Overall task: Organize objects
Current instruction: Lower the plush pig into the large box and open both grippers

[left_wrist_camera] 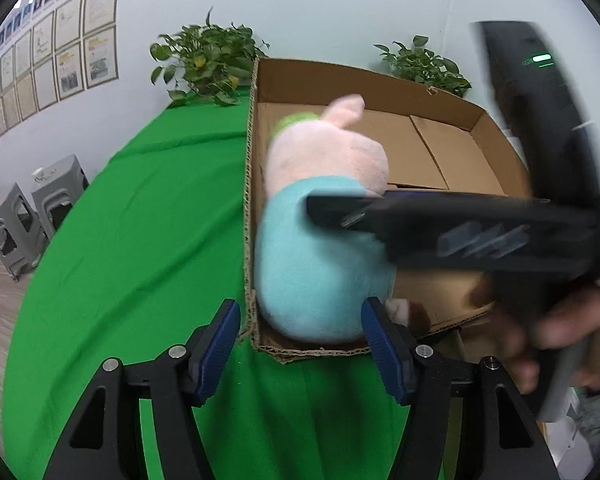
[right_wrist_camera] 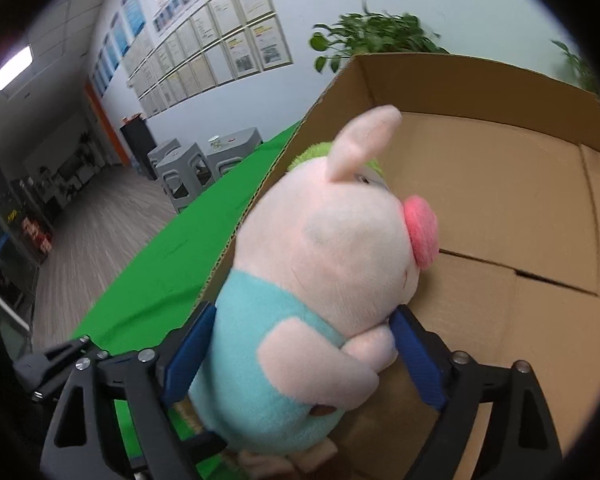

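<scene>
A pink plush pig (right_wrist_camera: pixel 320 280) in a light blue shirt sits between my right gripper's (right_wrist_camera: pixel 300 344) blue pads, which are shut on its body. It is held over the left part of an open cardboard box (right_wrist_camera: pixel 500 208). In the left wrist view the same pig (left_wrist_camera: pixel 320 240) hangs over the box (left_wrist_camera: pixel 452 148) with the right gripper's black finger (left_wrist_camera: pixel 420 220) across it. My left gripper (left_wrist_camera: pixel 300 340) is open and empty, just in front of the box's near corner, above the green cloth.
A green cloth (left_wrist_camera: pixel 140 240) covers the table. Two potted plants (left_wrist_camera: pixel 208 64) (left_wrist_camera: pixel 424 64) stand behind the box by the wall. Grey stools (left_wrist_camera: pixel 16 216) stand on the floor to the left. Framed papers (left_wrist_camera: pixel 60 48) hang on the wall.
</scene>
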`<action>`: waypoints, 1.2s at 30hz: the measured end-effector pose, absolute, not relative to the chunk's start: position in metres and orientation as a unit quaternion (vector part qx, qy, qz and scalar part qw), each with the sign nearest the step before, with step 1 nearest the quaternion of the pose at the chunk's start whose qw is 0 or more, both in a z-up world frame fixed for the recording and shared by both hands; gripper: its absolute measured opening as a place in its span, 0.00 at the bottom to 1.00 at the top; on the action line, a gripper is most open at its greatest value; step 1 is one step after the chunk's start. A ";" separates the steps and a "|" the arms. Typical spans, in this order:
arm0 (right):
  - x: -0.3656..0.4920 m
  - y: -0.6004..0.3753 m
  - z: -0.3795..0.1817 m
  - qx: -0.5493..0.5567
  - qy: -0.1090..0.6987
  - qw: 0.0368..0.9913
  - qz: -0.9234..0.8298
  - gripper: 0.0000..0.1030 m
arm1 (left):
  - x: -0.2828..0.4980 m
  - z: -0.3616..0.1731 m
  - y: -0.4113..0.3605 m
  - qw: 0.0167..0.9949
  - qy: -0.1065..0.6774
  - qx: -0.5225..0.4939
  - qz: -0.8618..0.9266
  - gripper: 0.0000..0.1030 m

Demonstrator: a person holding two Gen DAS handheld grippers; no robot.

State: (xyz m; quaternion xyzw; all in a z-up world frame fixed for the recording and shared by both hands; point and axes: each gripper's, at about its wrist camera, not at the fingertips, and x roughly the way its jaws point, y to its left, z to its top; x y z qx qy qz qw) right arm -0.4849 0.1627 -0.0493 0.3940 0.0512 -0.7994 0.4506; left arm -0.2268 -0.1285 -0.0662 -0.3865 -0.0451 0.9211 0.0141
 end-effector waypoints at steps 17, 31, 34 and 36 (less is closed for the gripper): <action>-0.534 0.457 0.002 0.341 -0.033 0.181 -0.922 0.98 | -0.243 -0.061 -0.154 0.000 -0.102 -0.369 0.924 0.65; -0.564 0.462 -0.087 0.454 0.004 0.147 -0.879 0.03 | -0.253 -0.067 -0.156 0.047 -0.164 -0.382 0.908 0.34; -0.553 0.462 -0.087 0.453 0.019 0.142 -0.880 0.03 | -0.249 -0.066 -0.153 0.042 -0.157 -0.385 0.909 0.31; -0.548 0.463 -0.087 0.455 0.018 0.141 -0.879 0.03 | -0.247 -0.065 -0.152 0.041 -0.160 -0.386 0.907 0.30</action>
